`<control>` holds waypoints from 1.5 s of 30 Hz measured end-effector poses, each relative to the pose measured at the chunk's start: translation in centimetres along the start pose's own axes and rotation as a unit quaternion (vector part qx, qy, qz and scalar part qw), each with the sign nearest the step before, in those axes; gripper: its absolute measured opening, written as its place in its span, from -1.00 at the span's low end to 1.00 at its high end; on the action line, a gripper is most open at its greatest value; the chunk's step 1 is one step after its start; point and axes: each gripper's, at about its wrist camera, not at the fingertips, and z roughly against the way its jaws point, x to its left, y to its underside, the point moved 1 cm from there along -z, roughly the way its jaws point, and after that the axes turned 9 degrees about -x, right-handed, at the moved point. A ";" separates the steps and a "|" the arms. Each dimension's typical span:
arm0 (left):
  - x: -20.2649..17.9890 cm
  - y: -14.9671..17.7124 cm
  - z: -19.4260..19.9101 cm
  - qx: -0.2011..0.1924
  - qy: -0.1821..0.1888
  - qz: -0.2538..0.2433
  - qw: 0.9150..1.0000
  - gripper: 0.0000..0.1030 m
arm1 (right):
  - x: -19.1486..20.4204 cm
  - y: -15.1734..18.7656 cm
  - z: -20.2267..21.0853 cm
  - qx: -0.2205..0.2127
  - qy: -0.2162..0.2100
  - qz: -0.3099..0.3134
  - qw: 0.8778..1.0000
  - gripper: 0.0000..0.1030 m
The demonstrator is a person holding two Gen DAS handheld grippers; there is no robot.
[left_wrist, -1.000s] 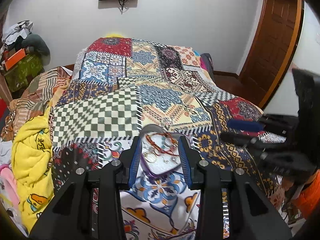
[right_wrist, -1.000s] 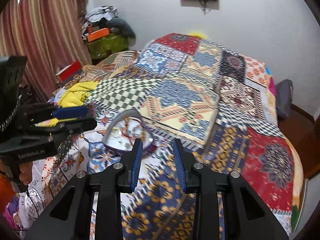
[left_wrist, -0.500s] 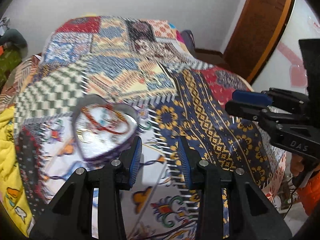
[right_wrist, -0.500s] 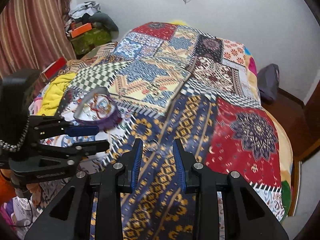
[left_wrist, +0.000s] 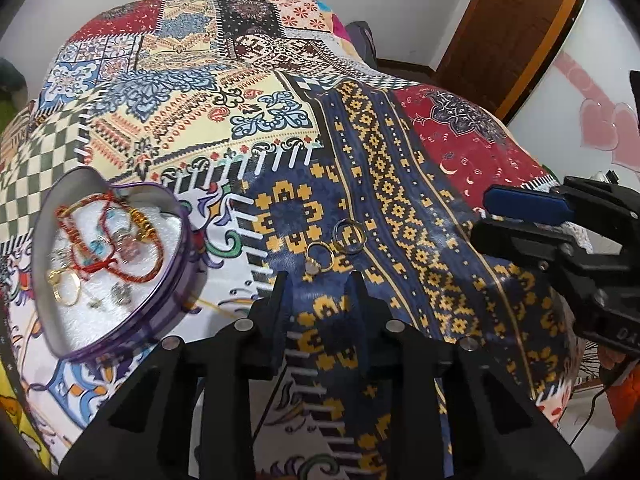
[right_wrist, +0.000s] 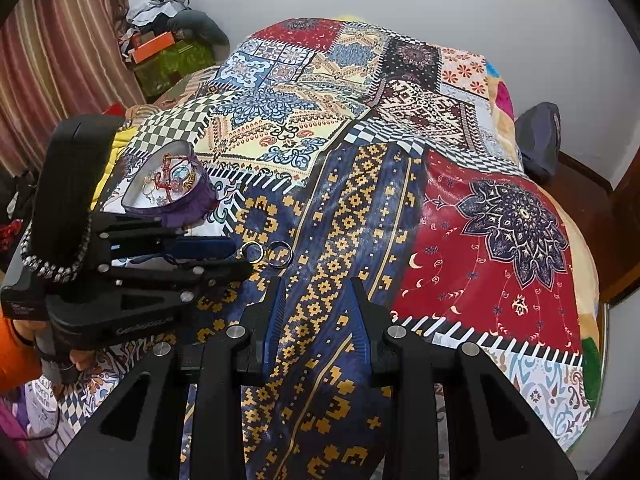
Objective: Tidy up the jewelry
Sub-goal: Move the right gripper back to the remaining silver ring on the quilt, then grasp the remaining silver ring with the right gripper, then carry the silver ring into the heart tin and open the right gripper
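Two rings lie on the navy-and-gold patch of the bedspread: a gold ring with a pale stone (left_wrist: 320, 257) and a darker band (left_wrist: 349, 232). In the right wrist view they show as a gold ring (right_wrist: 252, 251) and a dark band (right_wrist: 280, 255). My left gripper (left_wrist: 319, 280) is open, its tips just short of the gold ring. A purple heart-shaped box (left_wrist: 112, 260) holding red bracelets, rings and earrings sits to its left, and shows in the right wrist view (right_wrist: 170, 188). My right gripper (right_wrist: 316, 286) is open and empty over the bedspread, right of the rings.
The patchwork bedspread (right_wrist: 360, 128) covers the whole bed. A yellow cloth (right_wrist: 114, 146) lies at its left edge. Clutter (right_wrist: 168, 48) and a striped curtain (right_wrist: 48, 60) stand at the far left, a dark bag (right_wrist: 538, 140) and a wooden door (left_wrist: 508, 28) at the right.
My left gripper has swung right from the heart box to the two rings. My right gripper has moved right and forward over the navy patch. Both stay open.
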 end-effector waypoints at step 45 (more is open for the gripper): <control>3.7 -0.7 8.2 -0.101 -0.039 0.017 0.994 -0.87 | 3.7 -1.4 -5.9 0.042 -0.026 0.006 0.999 -0.62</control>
